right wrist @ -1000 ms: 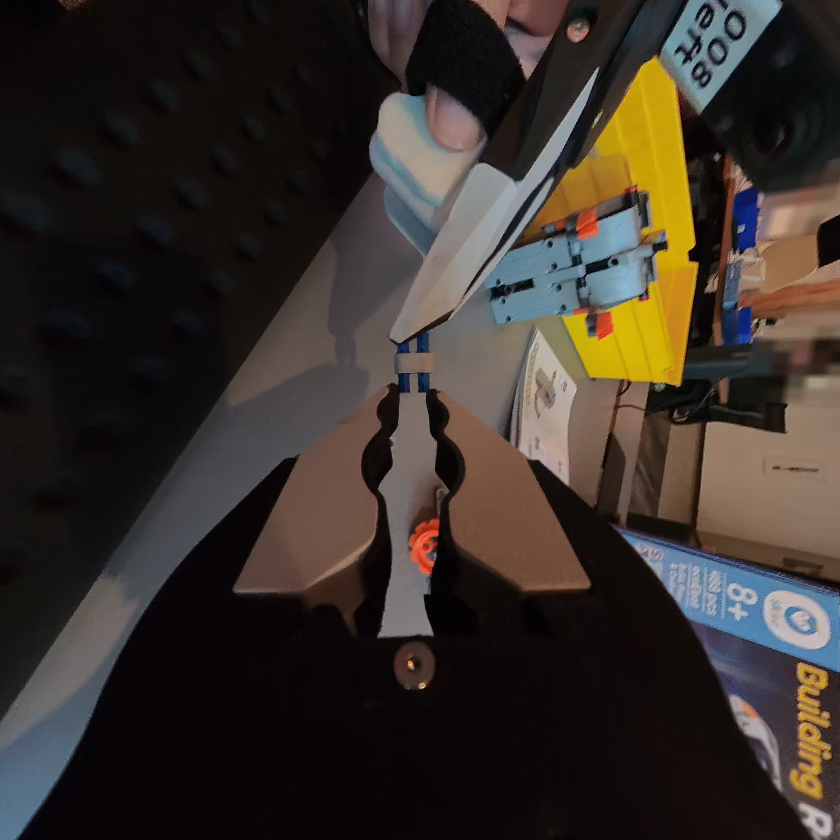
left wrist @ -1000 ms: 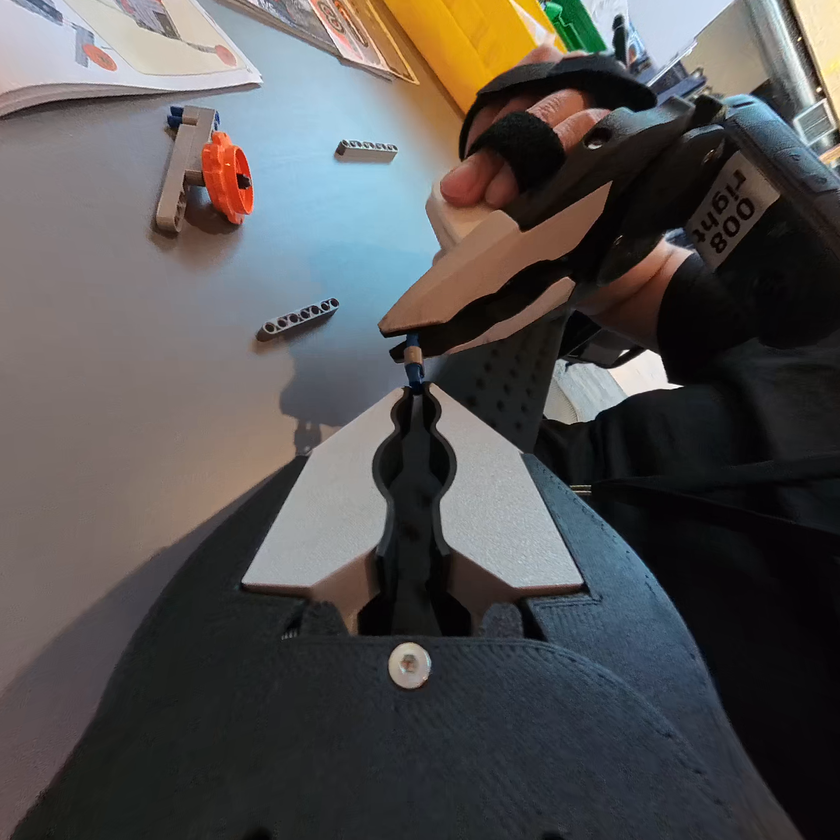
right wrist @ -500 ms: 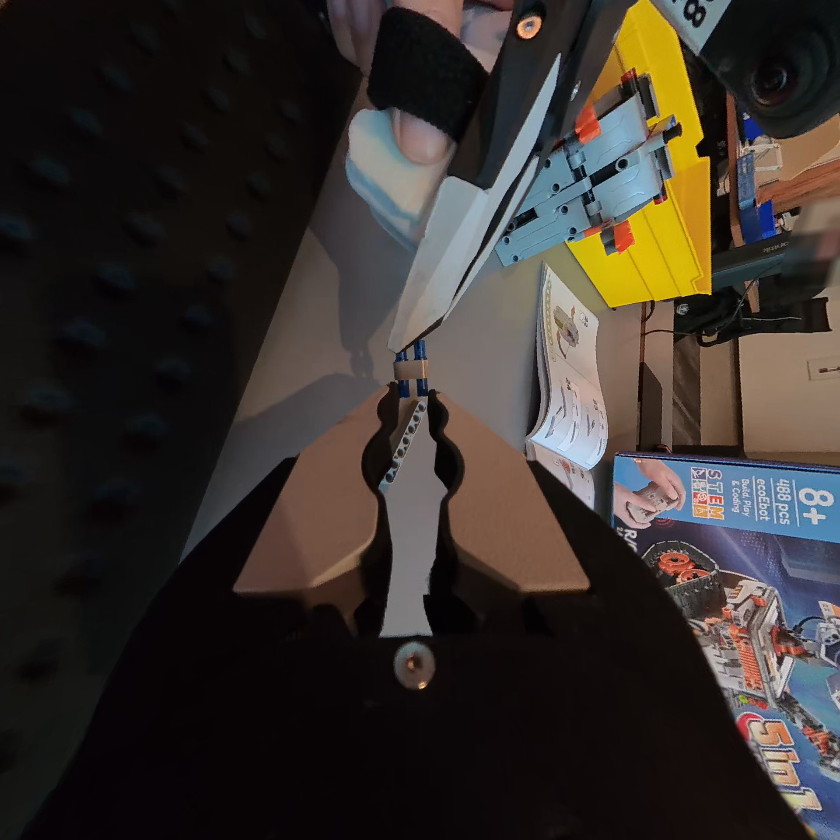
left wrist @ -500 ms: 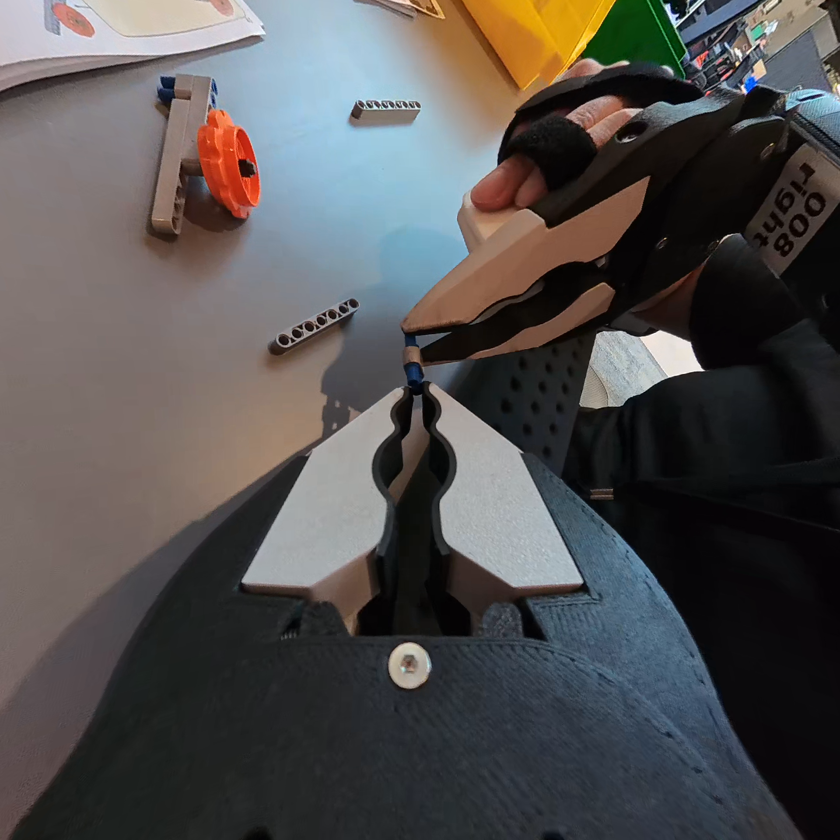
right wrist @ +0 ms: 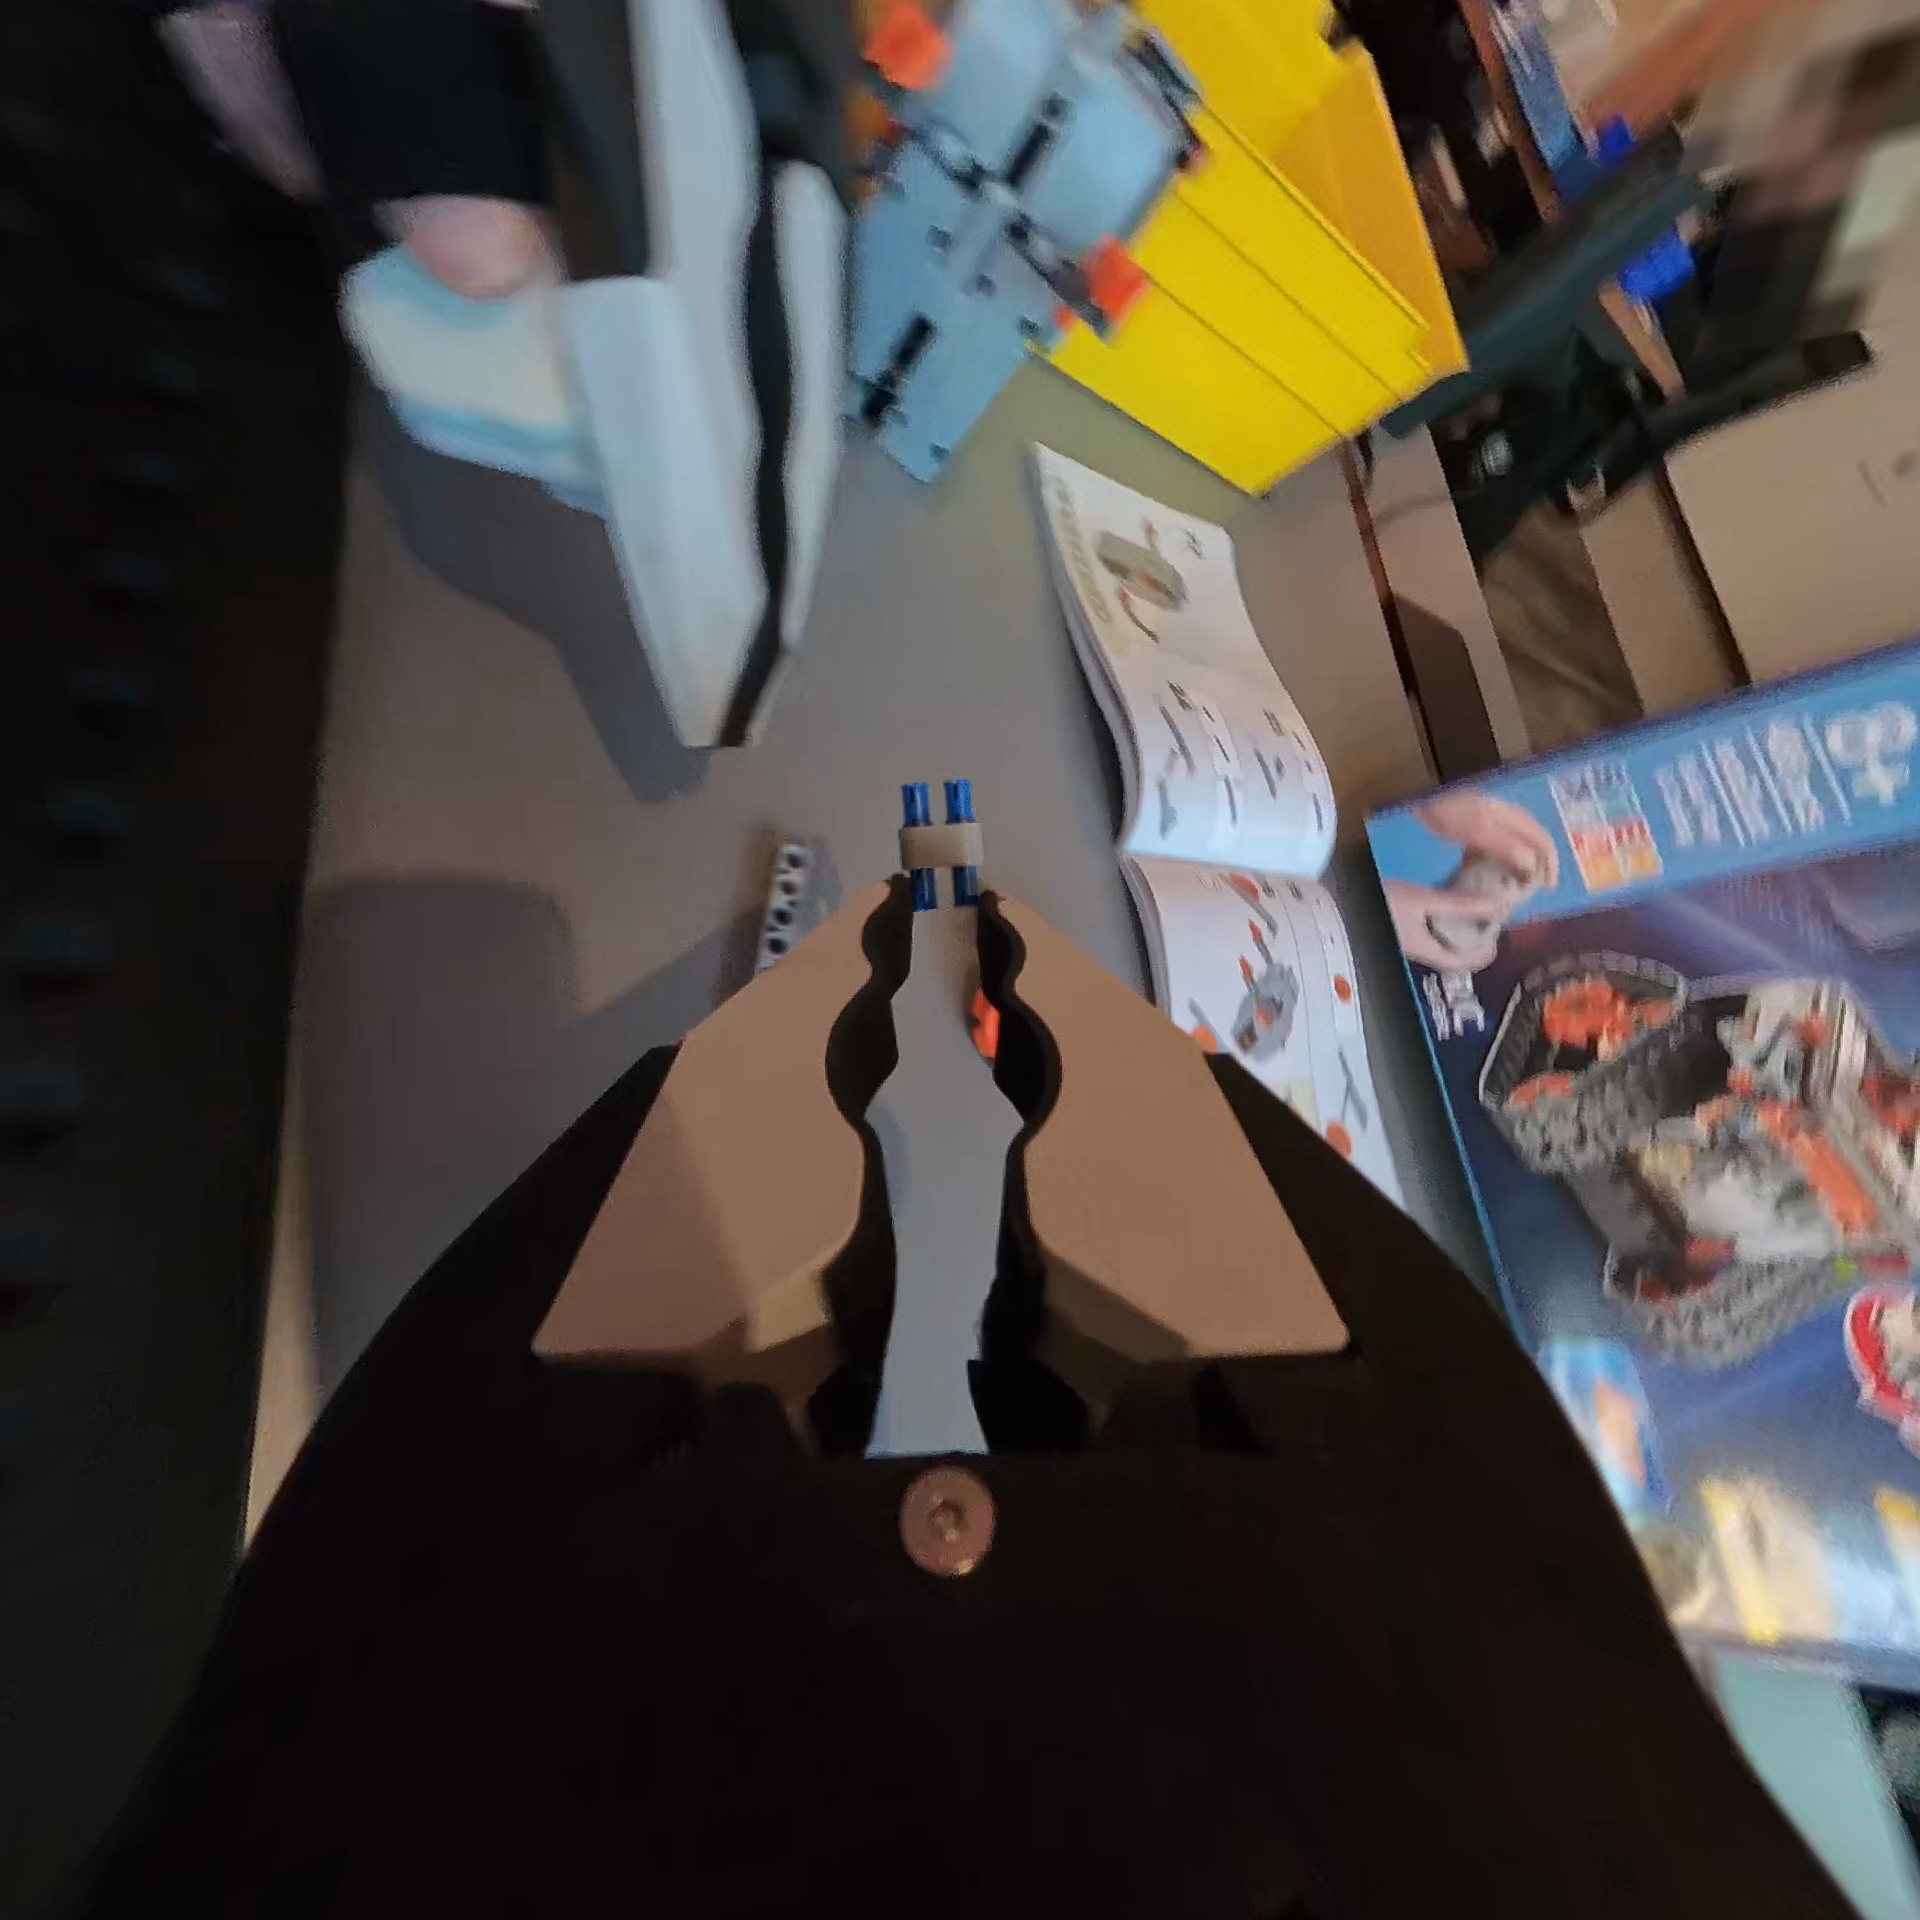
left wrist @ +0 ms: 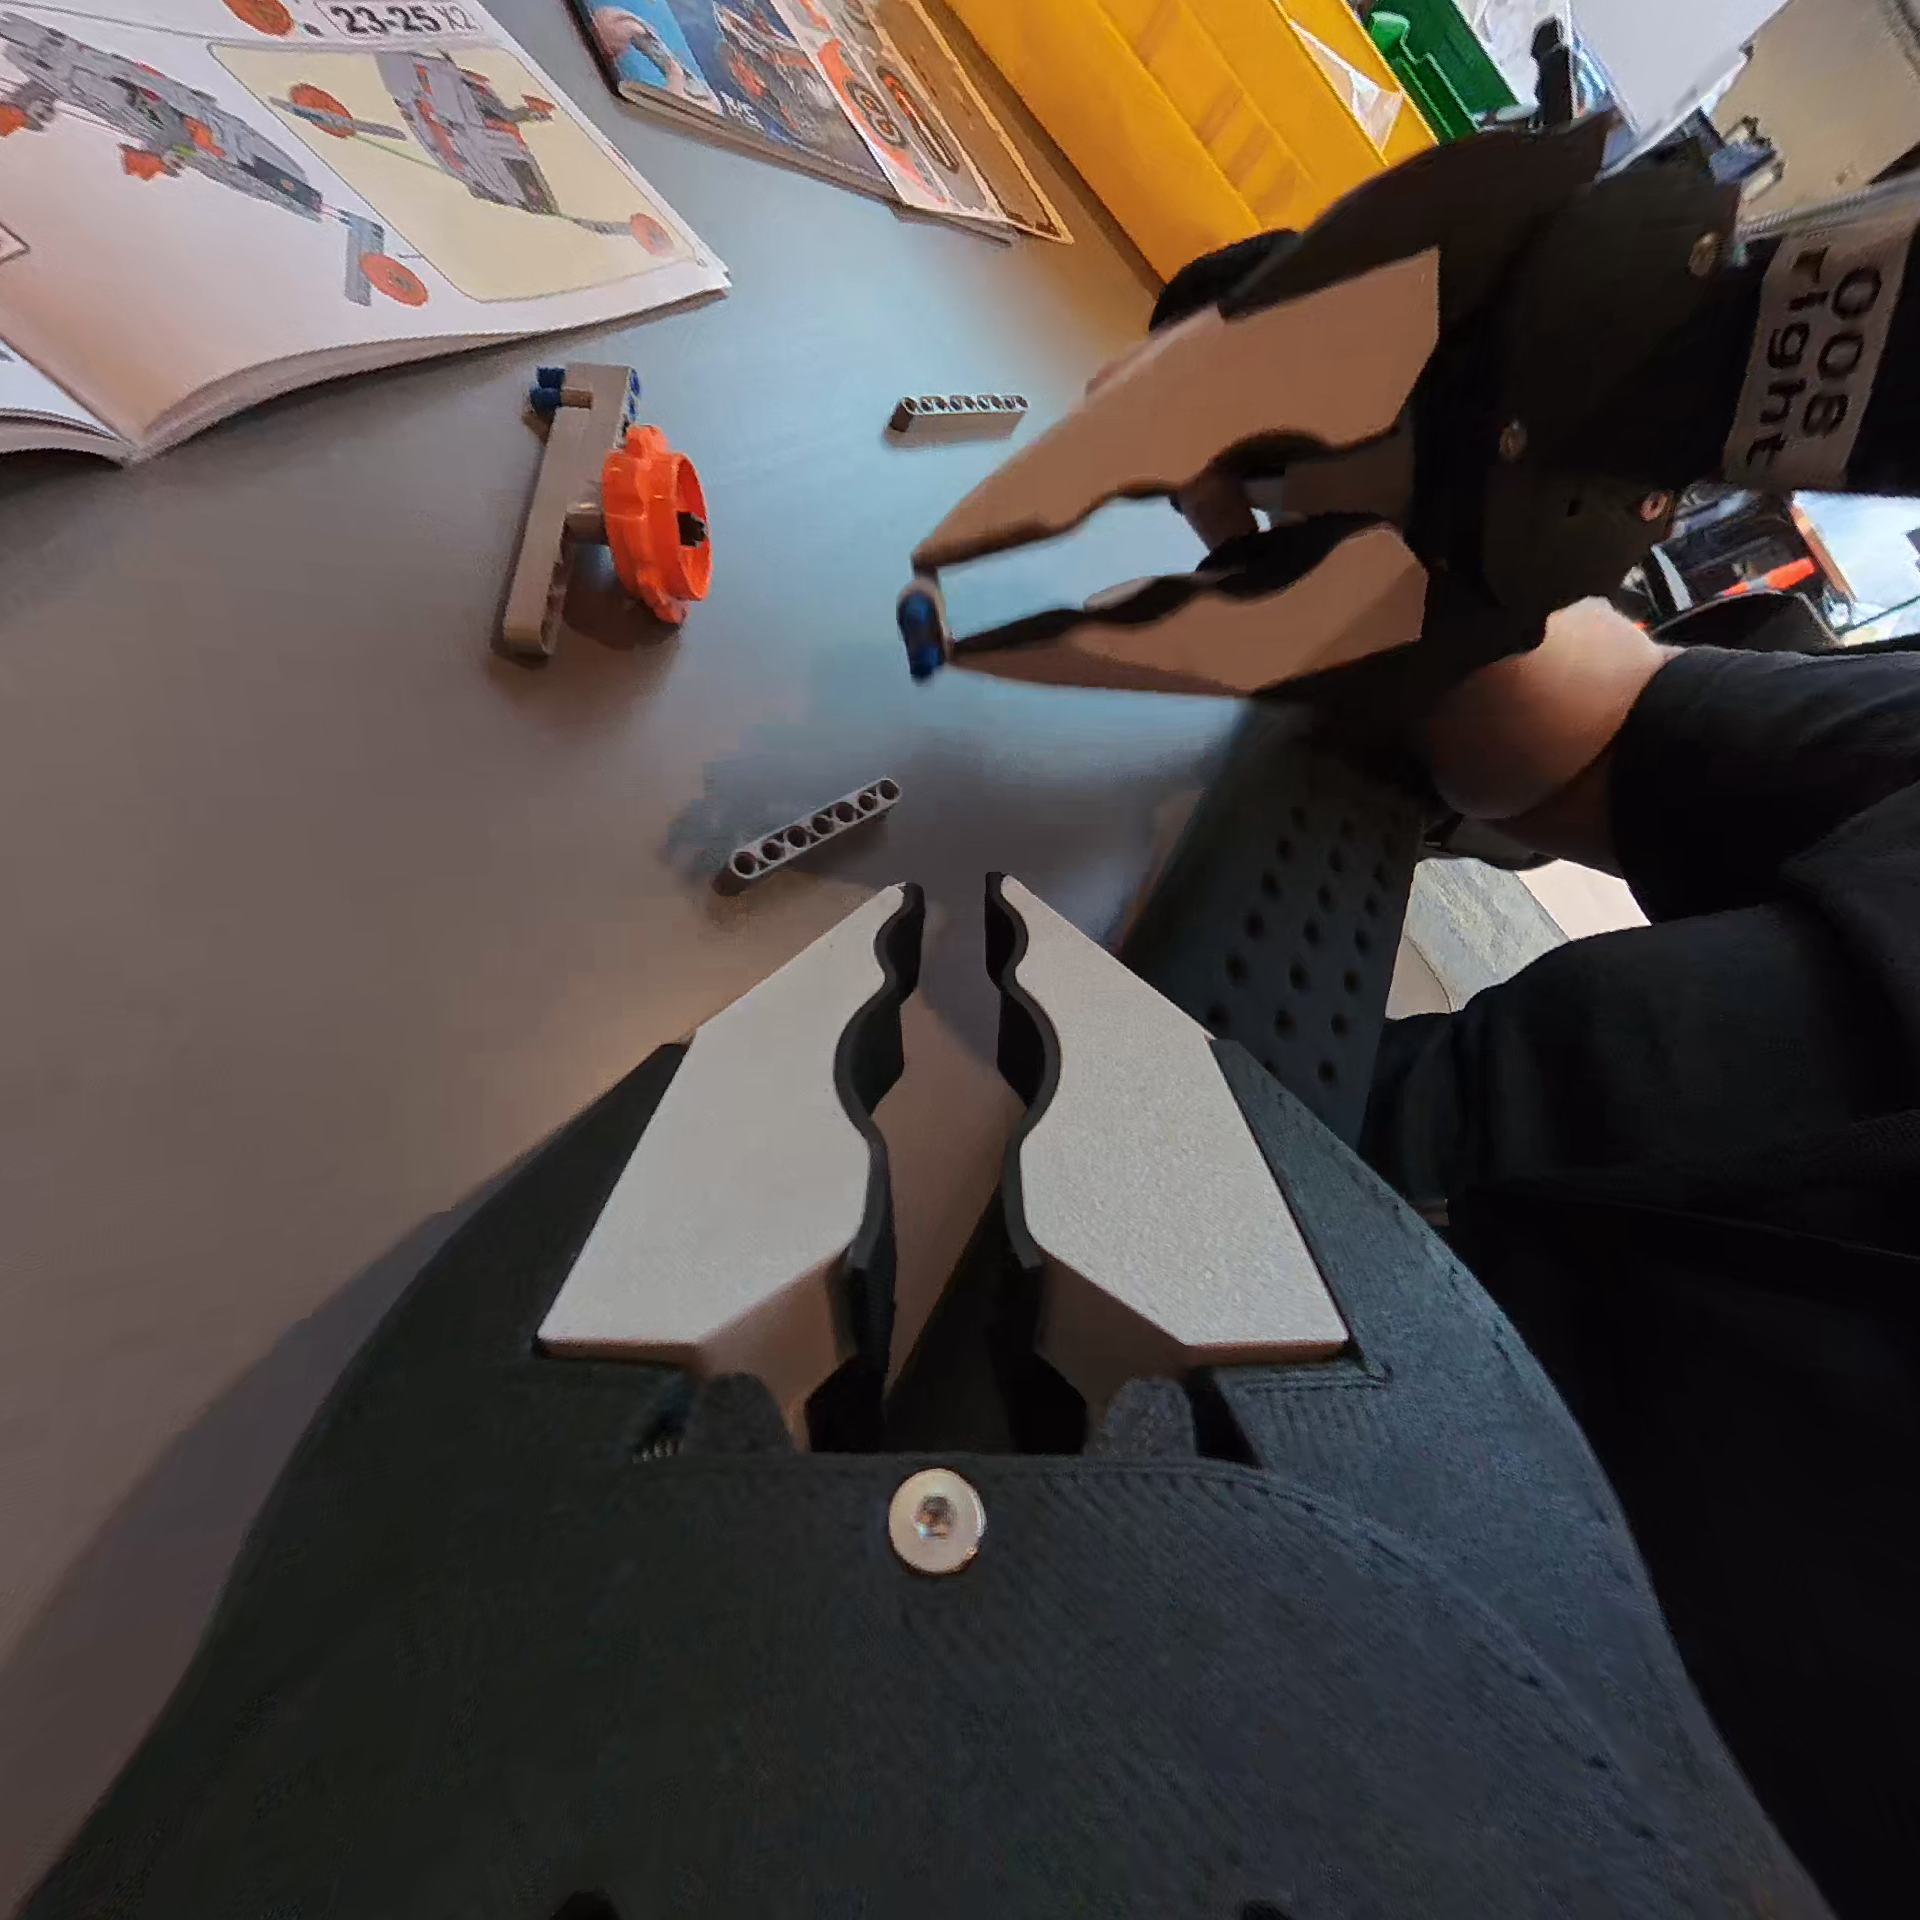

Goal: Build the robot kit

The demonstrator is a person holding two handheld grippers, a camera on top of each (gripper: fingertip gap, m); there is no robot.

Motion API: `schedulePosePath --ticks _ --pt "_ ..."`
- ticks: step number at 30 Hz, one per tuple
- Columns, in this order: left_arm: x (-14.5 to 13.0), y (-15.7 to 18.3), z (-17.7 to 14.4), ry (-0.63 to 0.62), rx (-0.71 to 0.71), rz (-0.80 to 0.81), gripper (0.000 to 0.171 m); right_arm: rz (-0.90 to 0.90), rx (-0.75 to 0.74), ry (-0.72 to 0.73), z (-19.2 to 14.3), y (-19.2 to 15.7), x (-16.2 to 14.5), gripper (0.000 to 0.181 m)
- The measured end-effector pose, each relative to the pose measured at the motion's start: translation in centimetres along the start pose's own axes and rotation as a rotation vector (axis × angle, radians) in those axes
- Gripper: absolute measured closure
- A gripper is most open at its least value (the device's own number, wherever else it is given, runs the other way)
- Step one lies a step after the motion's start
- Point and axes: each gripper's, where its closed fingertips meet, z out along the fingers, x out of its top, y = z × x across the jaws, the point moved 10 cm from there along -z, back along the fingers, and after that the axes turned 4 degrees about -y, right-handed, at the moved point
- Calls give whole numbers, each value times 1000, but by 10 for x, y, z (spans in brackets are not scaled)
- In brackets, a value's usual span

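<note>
1. The right claw [right wrist: 940, 894] pinches a small tan connector with two blue pins [right wrist: 938, 844] at its very tips, jaws nearly closed, held above the grey desk [left wrist: 260, 883].
2. The left claw [left wrist: 951, 894] holds nothing; its jaws stand slightly apart, just above a grey holed beam [left wrist: 812, 834] lying on the desk.
3. A second grey beam [left wrist: 958, 411] lies farther off; an orange gear on a grey beam [left wrist: 613, 509] sits near the open instruction booklet [left wrist: 312, 208].
4. A yellow bin [left wrist: 1174, 114] and a blue kit box [right wrist: 1683, 1091] stand around the edge.
5. Judged step: the pin piece is carried alone by the right claw, with the free left claw nearest the holed beam.
</note>
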Motion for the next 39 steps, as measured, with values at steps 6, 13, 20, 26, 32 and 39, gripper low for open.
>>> schedulePosePath --ticks 6,13,20,26,32,39 --pt "-5 -4 3 0 61 2 156 426 67 92 -7 31 -13 171" --pt "16 4 -3 248 49 -1 153 329 -12 88 -10 32 -13 171" --pt "36 -2 7 343 7 -64 146 217 -53 84 -11 26 -9 171" --pt "45 -8 24 350 -96 -97 165 134 -35 70 -10 23 -11 171" --pt "39 -7 19 323 1 -6 167 117 26 -281 -44 61 -54 156" --pt "27 -6 15 336 63 27 167 551 120 -166 -87 83 -136 154"
